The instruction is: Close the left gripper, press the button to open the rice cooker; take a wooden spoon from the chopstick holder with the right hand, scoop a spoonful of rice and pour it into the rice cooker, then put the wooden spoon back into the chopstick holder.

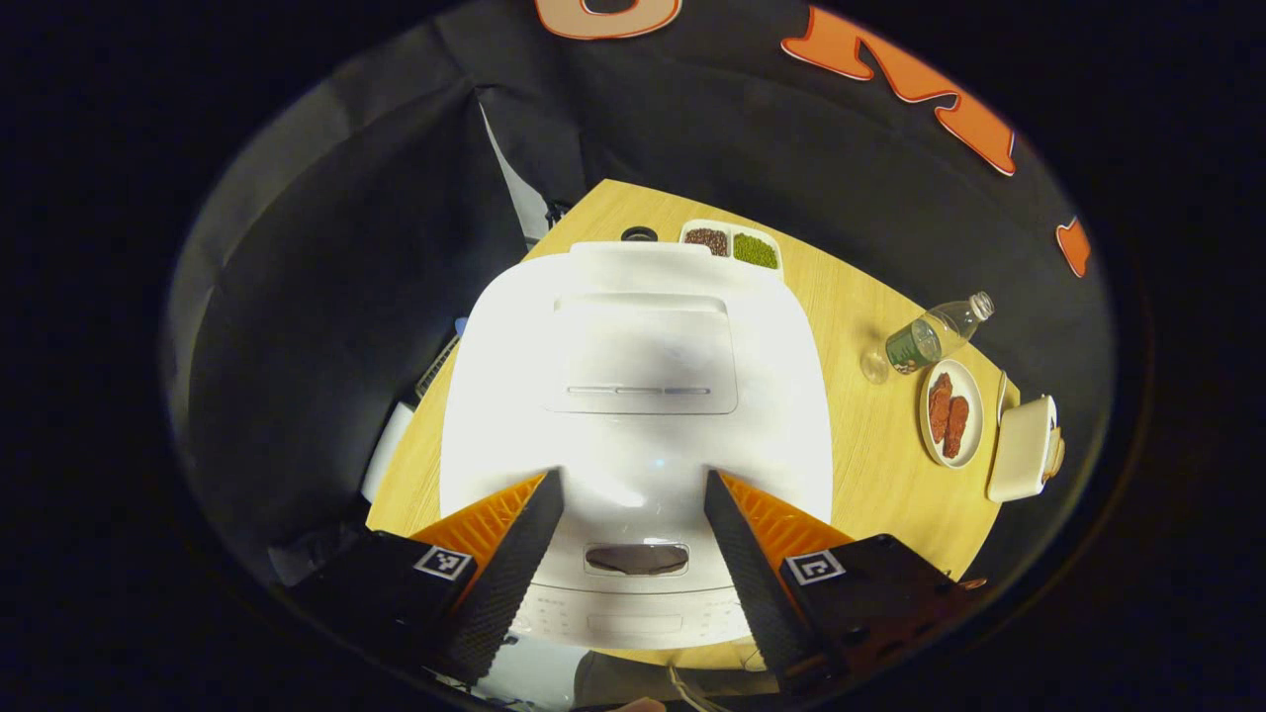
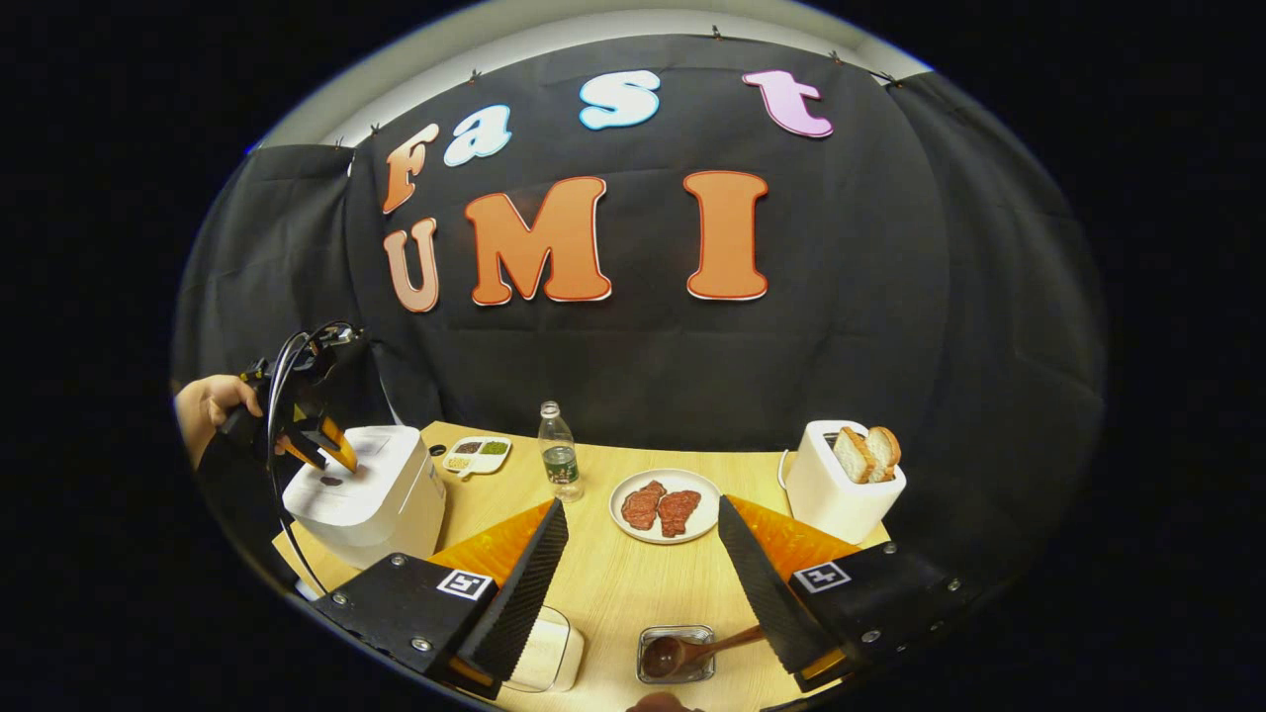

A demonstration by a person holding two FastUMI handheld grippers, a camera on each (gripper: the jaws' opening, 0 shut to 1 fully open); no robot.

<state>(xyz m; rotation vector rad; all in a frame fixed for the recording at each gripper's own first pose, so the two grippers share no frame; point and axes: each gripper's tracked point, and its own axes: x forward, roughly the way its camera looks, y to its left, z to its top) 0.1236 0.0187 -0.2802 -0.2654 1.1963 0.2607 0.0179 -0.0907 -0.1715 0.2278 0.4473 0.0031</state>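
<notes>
The closed rice cooker (image 1: pixel 633 396) sits on the worktop (image 1: pixel 870 445) directly beneath the left gripper (image 1: pixel 633 485), whose fingers are spread wide on either side of the lid button (image 1: pixel 637 559), holding nothing. In the right gripper view, a hand (image 2: pixel 208 405) holds that gripper above the cooker. The right gripper (image 2: pixel 643 514) is wide open and empty above the worktop, the wooden spoon (image 2: pixel 692 651) near it in a small tray (image 2: pixel 676 653).

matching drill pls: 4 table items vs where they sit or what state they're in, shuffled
Things:
1. rice cooker
2. water bottle
3. toaster
4. wooden spoon

Places or states:
A. holds two slices of bread
B. bowl end resting in a small clear container
C. lid shut, left gripper open above it
D. upright between the divided dish and the meat plate

Pairs: 1-C, 2-D, 3-A, 4-B
</notes>
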